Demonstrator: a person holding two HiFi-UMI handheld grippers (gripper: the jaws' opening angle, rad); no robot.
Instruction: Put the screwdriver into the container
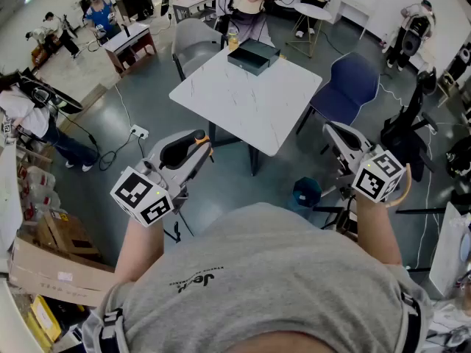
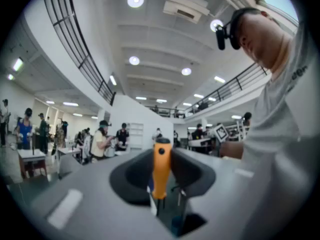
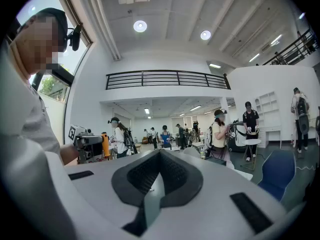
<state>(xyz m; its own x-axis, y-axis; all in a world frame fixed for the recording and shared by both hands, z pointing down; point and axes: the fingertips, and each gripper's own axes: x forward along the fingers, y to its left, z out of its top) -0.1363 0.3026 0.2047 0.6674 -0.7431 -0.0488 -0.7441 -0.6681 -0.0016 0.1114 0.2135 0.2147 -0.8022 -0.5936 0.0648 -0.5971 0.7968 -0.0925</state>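
Orange-handled screwdriver [image 2: 161, 176] upright in the left claw's [image 2: 162, 156] grip.

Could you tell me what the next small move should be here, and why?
Probably carry the left tongs forward toward the white table: they grip the orange-handled screwdriver, and the dark container sits at its far edge.

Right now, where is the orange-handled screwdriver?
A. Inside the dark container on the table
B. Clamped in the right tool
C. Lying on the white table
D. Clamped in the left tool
D: the left gripper view shows the screwdriver upright between the jaws of the left tool, which close on its handle, while the container sits well ahead on the white table.
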